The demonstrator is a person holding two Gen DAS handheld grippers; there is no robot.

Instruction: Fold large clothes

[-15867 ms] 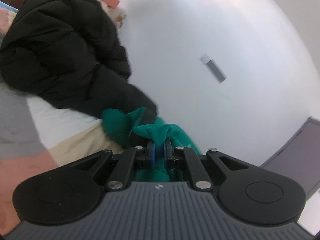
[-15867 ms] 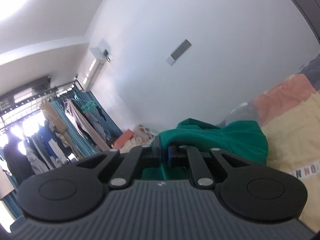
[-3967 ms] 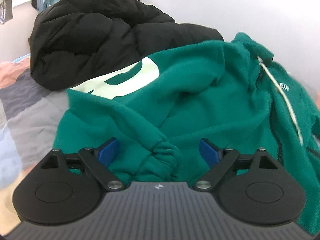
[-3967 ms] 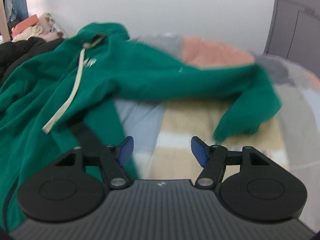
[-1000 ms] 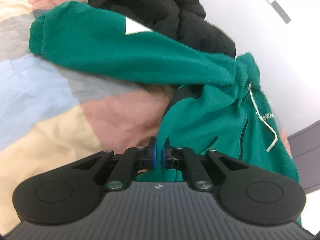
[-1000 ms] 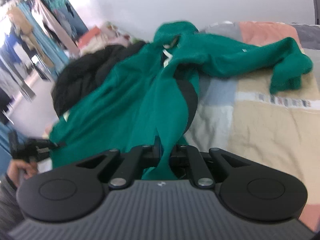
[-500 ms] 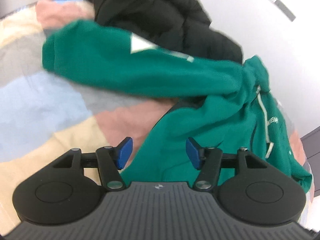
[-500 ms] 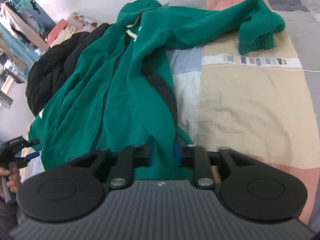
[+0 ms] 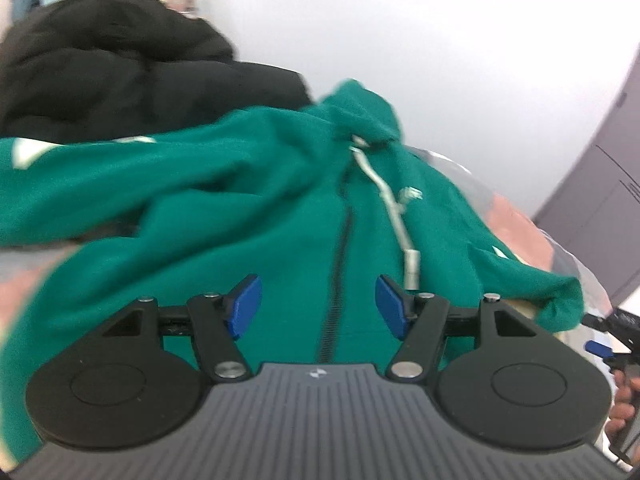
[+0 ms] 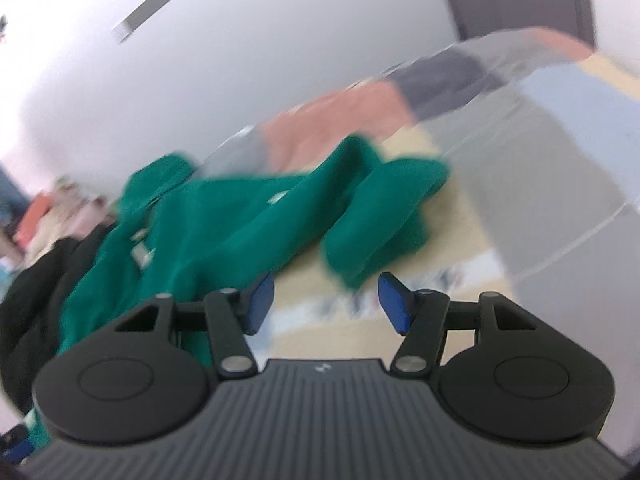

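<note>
The left gripper (image 9: pixel 318 306) has its blue pads wide apart and its jaws are opening; nothing is pinched between them, though the green hoodie (image 9: pixel 248 216) lies beyond the gap, its dark zip (image 9: pixel 338 264) running up the middle. The right gripper (image 10: pixel 323 306) is likewise released, its jaws opening, with only the patchwork bedspread (image 10: pixel 500 184) seen through the gap and no cloth pressed by either pad.

The hoodie lies spread on the bed, front side up, hood towards the white wall (image 9: pixel 460 40). A pale drawstring (image 9: pixel 394 216) trails down from the collar. One sleeve (image 10: pixel 384 212) reaches out over the beige patch in the right wrist view. A black puffer jacket (image 9: pixel 108 68) is heaped beside the hoodie on the left wrist view's far left.

Both views are smeared by motion, so the printed strip on the bedspread cannot be read. The hoodie's lower hem is hidden behind the gripper bodies. At the left wrist view's right edge a hand (image 9: pixel 622 404) and part of the other gripper are cut off
</note>
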